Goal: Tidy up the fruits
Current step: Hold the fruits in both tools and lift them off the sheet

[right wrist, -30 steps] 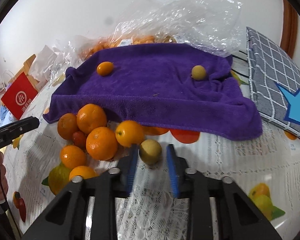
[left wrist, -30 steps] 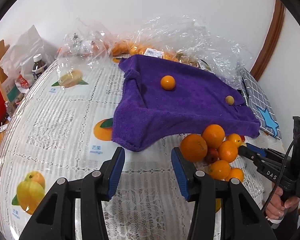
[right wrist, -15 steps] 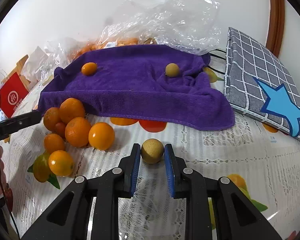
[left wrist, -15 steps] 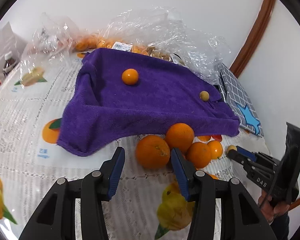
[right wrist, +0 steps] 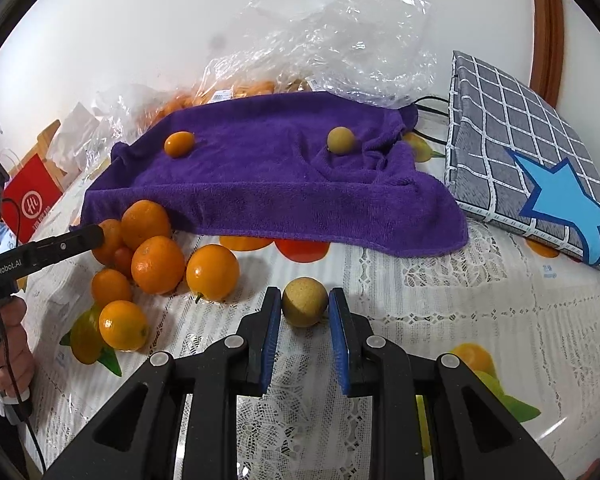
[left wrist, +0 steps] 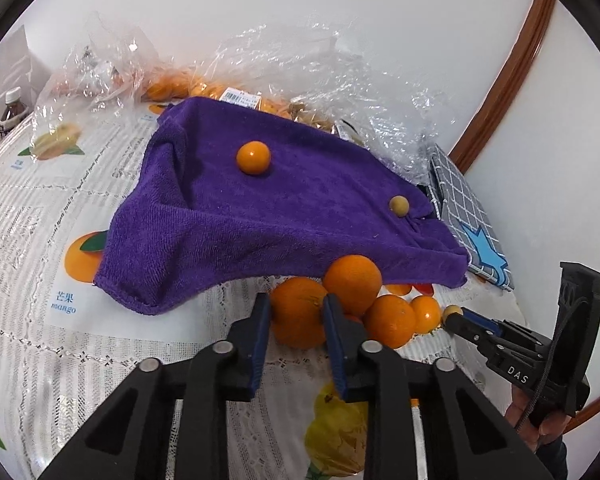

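Note:
A purple towel (left wrist: 284,208) (right wrist: 284,176) lies on the table with a small orange fruit (left wrist: 253,157) (right wrist: 179,143) and a small tan fruit (left wrist: 399,205) (right wrist: 341,140) on it. A pile of several oranges (right wrist: 158,264) sits at the towel's near edge. My left gripper (left wrist: 294,312) is closed around a large orange (left wrist: 298,312) in that pile. My right gripper (right wrist: 304,308) is shut on a tan round fruit (right wrist: 304,307) just above the tablecloth, and shows from the side in the left wrist view (left wrist: 452,314).
Crinkled clear plastic bags (left wrist: 300,68) with more oranges lie behind the towel. A grey checked pouch with a blue star (right wrist: 532,160) sits to the right. A red bag (right wrist: 30,204) and a bottle (left wrist: 10,110) stand at the left. The tablecloth (left wrist: 40,240) has fruit prints.
My left gripper moved right to the orange pile and closed on a large orange. My right gripper carried the tan fruit away from the pile toward the right.

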A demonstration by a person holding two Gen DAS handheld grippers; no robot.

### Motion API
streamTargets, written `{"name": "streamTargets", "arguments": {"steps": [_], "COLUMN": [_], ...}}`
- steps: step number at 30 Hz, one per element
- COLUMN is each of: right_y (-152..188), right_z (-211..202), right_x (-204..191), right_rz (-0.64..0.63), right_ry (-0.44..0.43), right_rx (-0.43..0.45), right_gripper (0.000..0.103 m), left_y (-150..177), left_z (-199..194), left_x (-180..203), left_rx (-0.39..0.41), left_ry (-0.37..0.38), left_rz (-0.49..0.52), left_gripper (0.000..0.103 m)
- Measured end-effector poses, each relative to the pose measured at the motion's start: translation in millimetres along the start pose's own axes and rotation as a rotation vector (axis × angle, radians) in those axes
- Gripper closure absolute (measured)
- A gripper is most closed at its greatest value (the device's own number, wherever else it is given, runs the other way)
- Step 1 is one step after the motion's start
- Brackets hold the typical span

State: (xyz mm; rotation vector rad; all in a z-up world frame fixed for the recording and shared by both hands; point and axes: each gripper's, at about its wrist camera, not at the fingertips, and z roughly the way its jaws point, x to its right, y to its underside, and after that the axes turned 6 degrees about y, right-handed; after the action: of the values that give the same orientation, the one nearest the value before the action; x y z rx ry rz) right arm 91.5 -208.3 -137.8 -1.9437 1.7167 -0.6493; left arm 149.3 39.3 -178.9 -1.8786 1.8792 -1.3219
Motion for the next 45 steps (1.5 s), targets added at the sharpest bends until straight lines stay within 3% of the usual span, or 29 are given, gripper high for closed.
{"name": "streamTargets", "arguments": {"steps": [9,13,16,36,41,45], "right_y": [0,0,0,0,0,0], "right_z": [3,3,5,3,4,4], "right_x": [-4,-3,-5,-2,-4,-4], "right_rz": [-0.016,-0.012,-0.024,-0.001,-0.012,-0.013], "right_ry": [0.012,0.008,0.021,-0.003,0.008,0.007], "right_rx": [-0.017,-0.019,-0.024,-0.017,-0.021,-0.021], "right_gripper": [0.078,0.078,0.078,0.079,0.078,0.078], "left_y": [0,0,1,2,1,2], "left_z": [-3,0,5,1,2,4], "left_x": [-1,0,0,-1,-7,-6], "left_rx": [0.013,-0.002,-0.021,0.0,-0.01,-0.024], "left_ry": [-0.001,0.006,-0.009,0.009,0.031,0.02], "left_rz": [-0.003,0.001,0.003,-0.007,-0.04,-0.041], "left_gripper": [0.082,0.07,0.067,0.076,0.075,0.066]}}
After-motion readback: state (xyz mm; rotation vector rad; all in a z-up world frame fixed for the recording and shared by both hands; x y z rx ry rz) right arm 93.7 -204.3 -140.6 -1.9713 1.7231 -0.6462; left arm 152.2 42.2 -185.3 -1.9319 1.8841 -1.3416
